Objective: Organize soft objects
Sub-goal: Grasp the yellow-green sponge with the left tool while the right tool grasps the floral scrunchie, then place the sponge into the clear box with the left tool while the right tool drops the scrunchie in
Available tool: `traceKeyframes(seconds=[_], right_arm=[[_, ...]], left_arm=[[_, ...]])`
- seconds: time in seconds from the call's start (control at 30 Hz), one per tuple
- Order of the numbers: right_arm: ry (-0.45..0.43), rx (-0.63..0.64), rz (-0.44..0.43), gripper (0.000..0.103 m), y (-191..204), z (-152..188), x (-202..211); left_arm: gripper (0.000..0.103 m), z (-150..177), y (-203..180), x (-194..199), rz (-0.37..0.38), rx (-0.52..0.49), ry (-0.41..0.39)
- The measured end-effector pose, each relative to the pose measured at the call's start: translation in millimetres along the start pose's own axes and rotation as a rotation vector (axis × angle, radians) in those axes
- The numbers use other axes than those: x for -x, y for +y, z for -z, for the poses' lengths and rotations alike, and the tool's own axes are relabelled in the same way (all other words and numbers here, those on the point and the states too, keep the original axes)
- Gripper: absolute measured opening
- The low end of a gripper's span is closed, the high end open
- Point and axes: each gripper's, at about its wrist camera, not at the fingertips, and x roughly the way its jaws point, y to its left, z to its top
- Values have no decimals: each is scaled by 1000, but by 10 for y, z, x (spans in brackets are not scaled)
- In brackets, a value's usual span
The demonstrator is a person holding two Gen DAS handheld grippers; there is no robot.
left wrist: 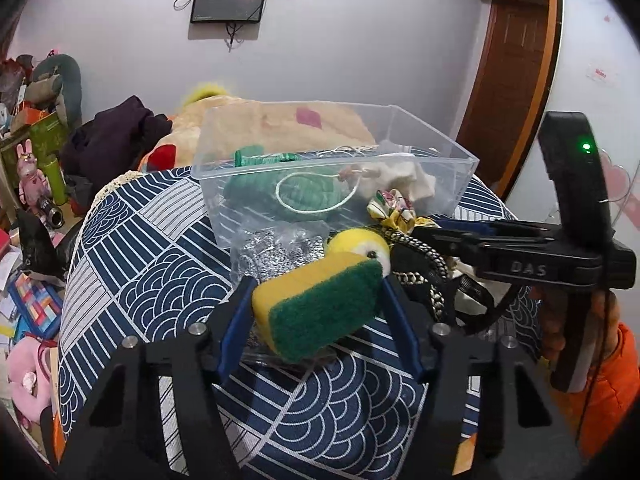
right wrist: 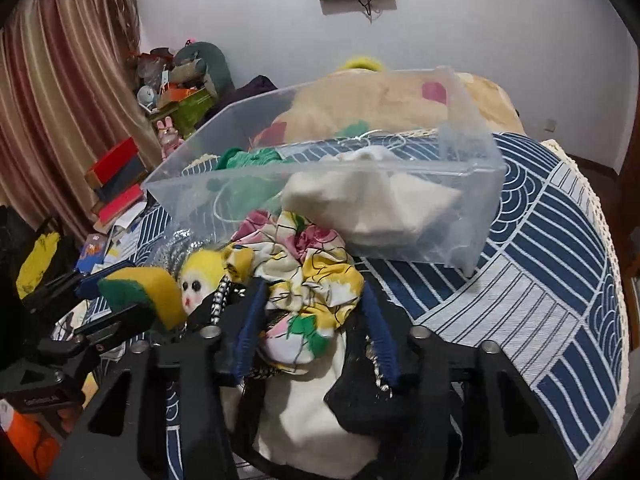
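A yellow sponge with a green scouring side (left wrist: 324, 312) sits tilted between the blue pads of my left gripper (left wrist: 316, 304), which is shut on it just above the table. My right gripper (right wrist: 314, 316) is shut on a crumpled floral cloth (right wrist: 316, 280) in yellow, pink and white. Both grips are right in front of a clear plastic box (left wrist: 304, 168), which holds a green knitted piece (left wrist: 312, 192) and a white cloth (right wrist: 360, 208). Between the two grippers lies a small yellow plush head (right wrist: 200, 276).
A bagged steel scourer (left wrist: 280, 248) lies beside the box. A black bag with a braided cord (left wrist: 432, 268) and a white cloth (right wrist: 304, 408) lie under the right gripper. The round table (left wrist: 160, 272) has a blue patterned cover. Clutter fills the floor at the left.
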Motion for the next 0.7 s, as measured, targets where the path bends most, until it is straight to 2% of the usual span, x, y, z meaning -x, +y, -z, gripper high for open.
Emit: traceKeyframes(seconds=[0.07, 0.1, 0.13, 0.17, 0.33, 0.6, 0.7], right_arm=[[-9, 0, -11, 27, 7, 16, 33], [-12, -1, -15, 25, 3, 16, 44], [-17, -2, -18, 18, -4, 16, 58], [-18, -2, -25, 17, -6, 17, 73], [-63, 18, -8, 12, 22, 29, 223], [-159, 30, -19, 12, 86, -22, 551], [-205, 34, -20, 12, 104, -58, 708]], left_arm=[[51, 6, -17, 19, -3, -10, -3], [49, 7, -18, 34, 0, -11, -6], [48, 6, -16, 50, 1, -13, -7], [45, 0, -13, 66, 1, -14, -10], [34, -57, -3, 183, 7, -15, -38], [30, -231, 13, 443, 22, -16, -128], [30, -340, 16, 528, 5, -23, -168]])
